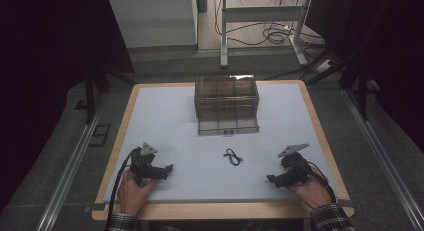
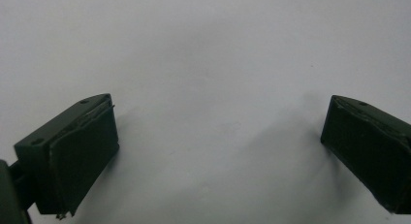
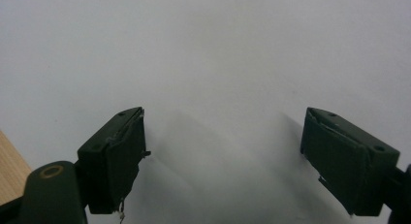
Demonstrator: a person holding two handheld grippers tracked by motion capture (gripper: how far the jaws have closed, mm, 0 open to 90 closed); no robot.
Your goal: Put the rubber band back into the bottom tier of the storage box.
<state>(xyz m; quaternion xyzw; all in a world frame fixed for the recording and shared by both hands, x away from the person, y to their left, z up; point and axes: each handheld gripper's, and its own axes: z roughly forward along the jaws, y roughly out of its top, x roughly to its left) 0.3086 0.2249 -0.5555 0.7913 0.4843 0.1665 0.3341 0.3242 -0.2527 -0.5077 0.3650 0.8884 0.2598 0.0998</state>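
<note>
A small black looped cord [image 1: 233, 157] lies on the white table top [image 1: 165, 116], between the two hands. Behind it stands a clear brownish compartment box [image 1: 226, 98] with a low drawer [image 1: 228, 126] pulled out toward me. My left gripper [image 1: 170, 168] rests at the front left and points right toward the cord. Its jaws stand wide apart over bare white surface [image 2: 218, 141]. My right gripper [image 1: 271, 179] rests at the front right and points left. It is open too, with nothing between its fingers [image 3: 223, 156].
The table's wooden rim [image 1: 220, 210] runs along the front and sides, and a corner of it shows in the right gripper view [image 3: 9, 170]. Beyond the table's far edge are metal desk legs [image 1: 224, 41] and floor cables [image 1: 277, 33]. Dark surroundings lie to both sides.
</note>
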